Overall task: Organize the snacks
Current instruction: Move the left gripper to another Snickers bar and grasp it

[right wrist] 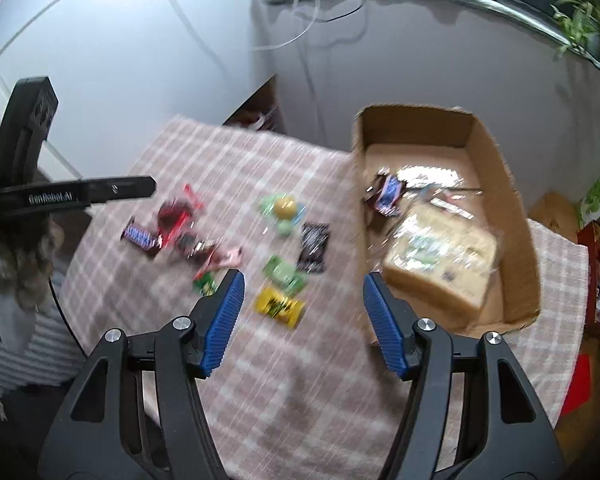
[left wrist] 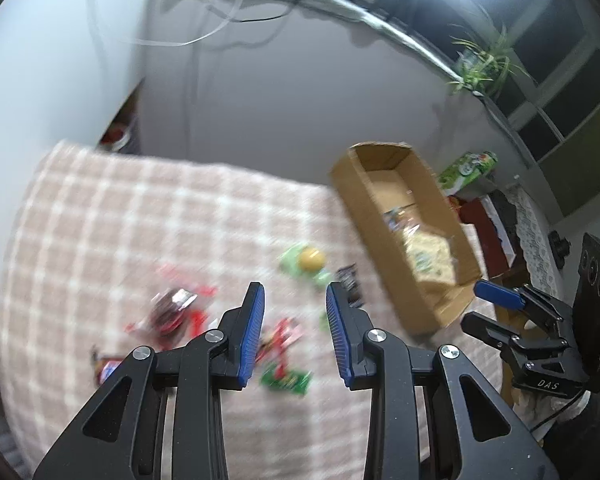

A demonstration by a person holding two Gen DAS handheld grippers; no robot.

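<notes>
Hovering left gripper point(left wrist: 295, 308): jaws narrowly parted, empty.
Right gripper point(right wrist: 303, 304): wide, empty.
Snickers bar point(right wrist: 139, 236): ten o'clock on checked cloth point(right wrist: 320, 360).
Cardboard box point(right wrist: 516, 216): two o'clock (wrapped snacks inside).

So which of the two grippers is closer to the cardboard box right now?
Right. The right gripper hangs open beside the cardboard box, near its front corner. The left gripper hangs open farther off, above the red snack wrappers.
</notes>
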